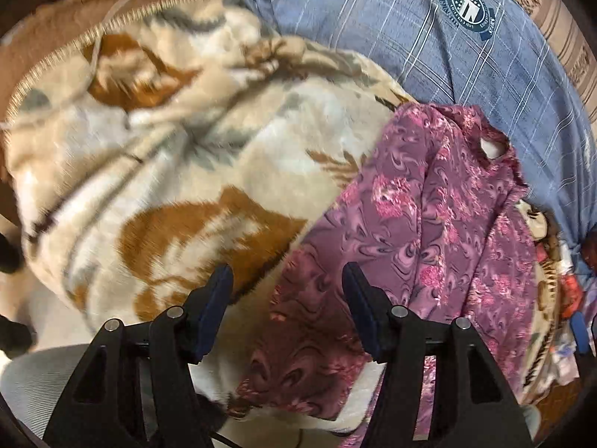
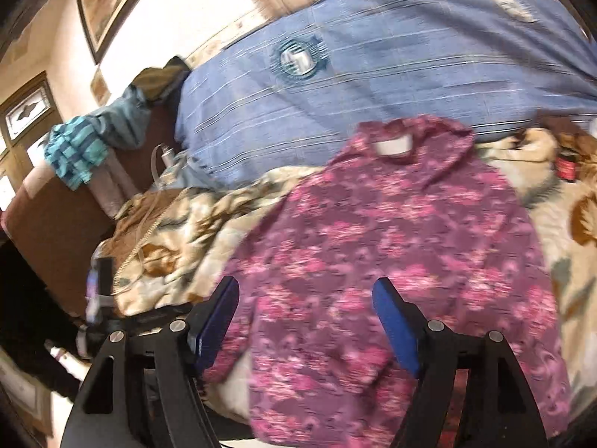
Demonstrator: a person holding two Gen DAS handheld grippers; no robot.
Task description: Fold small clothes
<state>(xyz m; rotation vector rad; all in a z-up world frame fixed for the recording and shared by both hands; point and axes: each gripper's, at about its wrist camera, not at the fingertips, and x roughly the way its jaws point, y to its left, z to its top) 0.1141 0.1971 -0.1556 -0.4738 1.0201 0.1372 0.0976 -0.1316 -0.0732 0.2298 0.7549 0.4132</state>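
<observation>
One purple floral garment [image 2: 391, 261] lies spread on the patterned blanket [image 1: 168, 149], its long axis running from the neckline at upper centre of the right view down to the bottom edge. The right tool [image 2: 306, 321], fingers apart and empty, sits directly over it; the left tool [image 1: 287, 306], also apart, reaches only its lower-left edge. One blue cushion [image 1: 429, 56] lies beyond.

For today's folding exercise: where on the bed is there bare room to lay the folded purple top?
Most open: the fleece blanket, left of the purple floral top. Also the blue checked cloth behind its neckline. Crowded: the bed's right edge, with small items, and the cable at left.
</observation>
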